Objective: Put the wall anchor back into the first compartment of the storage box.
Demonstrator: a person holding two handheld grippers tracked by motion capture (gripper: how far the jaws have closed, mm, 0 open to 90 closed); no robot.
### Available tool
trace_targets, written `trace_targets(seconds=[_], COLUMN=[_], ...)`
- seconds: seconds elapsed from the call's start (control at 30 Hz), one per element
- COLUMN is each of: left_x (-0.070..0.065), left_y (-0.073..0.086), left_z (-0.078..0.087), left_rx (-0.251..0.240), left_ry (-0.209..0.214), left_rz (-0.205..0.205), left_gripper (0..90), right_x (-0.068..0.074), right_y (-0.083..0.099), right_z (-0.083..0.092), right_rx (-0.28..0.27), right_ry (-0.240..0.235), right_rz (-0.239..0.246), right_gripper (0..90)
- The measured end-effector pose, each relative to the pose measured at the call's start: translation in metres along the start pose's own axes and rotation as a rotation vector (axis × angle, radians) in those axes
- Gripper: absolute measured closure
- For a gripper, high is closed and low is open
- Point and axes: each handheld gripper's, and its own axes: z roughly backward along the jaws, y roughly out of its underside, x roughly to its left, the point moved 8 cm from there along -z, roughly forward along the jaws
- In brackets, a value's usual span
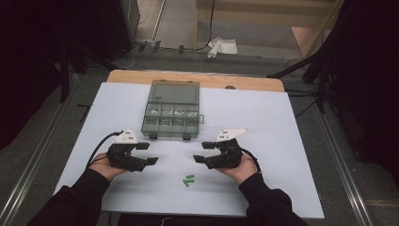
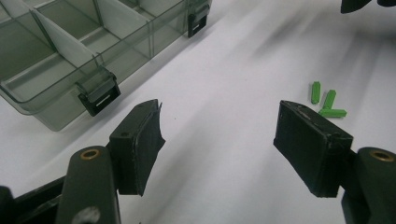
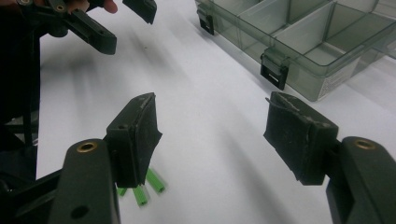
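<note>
Three small green plastic pegs [image 1: 188, 180] lie loosely clustered on the white table [image 1: 282, 141], between and just below the left gripper [image 1: 147, 153] and right gripper [image 1: 201, 152], whose jaws stand apart, empty.

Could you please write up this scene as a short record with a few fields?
surface: white table
box: clear compartment box, lid open, at the far middle of the table
pegs: three small green pegs, lying on the table at the near middle, between the hands
left gripper: open, nothing between the jaws
right gripper: open, nothing between the jaws
latches: two black latches on the box's near wall
</note>
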Motion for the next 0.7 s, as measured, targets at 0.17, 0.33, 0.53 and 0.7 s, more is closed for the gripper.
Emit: trace_targets(seconds=[0.17, 0.33, 0.53, 0.7], left_x=[-0.002, -0.003, -0.003, -0.002], left_y=[0.002, 0.005, 0.004, 0.007], left_z=[0.000, -0.001, 0.004, 0.008], left_rx=[0.005, 0.012, 0.003, 0.011], left_ry=[0.005, 0.011, 0.013, 0.012], left_rz=[-0.006, -0.005, -0.015, -0.004], left_gripper=[30.6, 30.6, 30.6, 30.6], right_x=[0.002, 0.004, 0.007, 0.012], right_y=[0.001, 0.005, 0.010, 0.014], right_z=[-0.002, -0.005, -0.009, -0.013], right_rx=[0.004, 0.014, 0.029, 0.057], right_ry=[-0.006, -0.011, -0.011, -0.020], right_rz=[0.002, 0.011, 0.017, 0.011], right_gripper=[35.4, 35.6, 36.2, 35.9])
